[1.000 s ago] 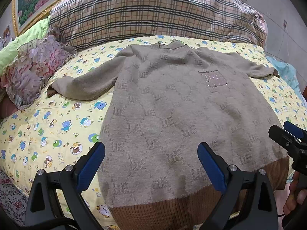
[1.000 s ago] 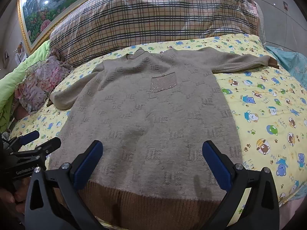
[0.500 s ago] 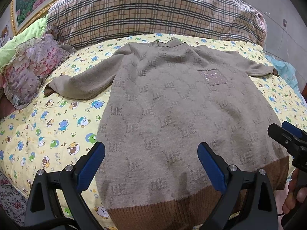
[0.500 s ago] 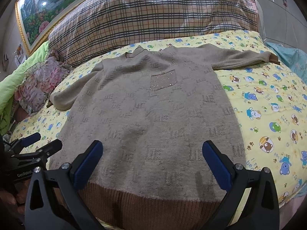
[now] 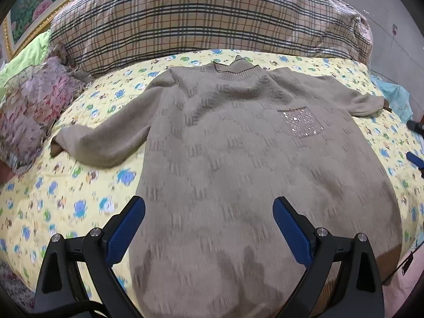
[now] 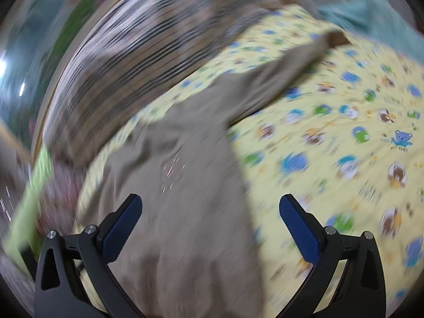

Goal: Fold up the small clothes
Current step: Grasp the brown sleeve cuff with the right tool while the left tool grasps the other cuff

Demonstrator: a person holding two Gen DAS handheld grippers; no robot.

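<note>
Bed sheet [image 5: 79, 175] has sweater [image 5: 238, 159] spread flat for folding; my left gripper [image 5: 209, 228] and right gripper [image 6: 210, 228] gape empty, sleeve [image 6: 291, 63] at 1 o'clock

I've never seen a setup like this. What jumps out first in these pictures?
A big beige sweater lies spread flat on a yellow cartoon-print sheet, both sleeves out and a sparkly chest pocket catching the light. Behind it sits a large plaid pillow. In front, each camera shows an open pair of blue-padded fingers: the left gripper and the right gripper, whose view is heavily blurred.
</note>
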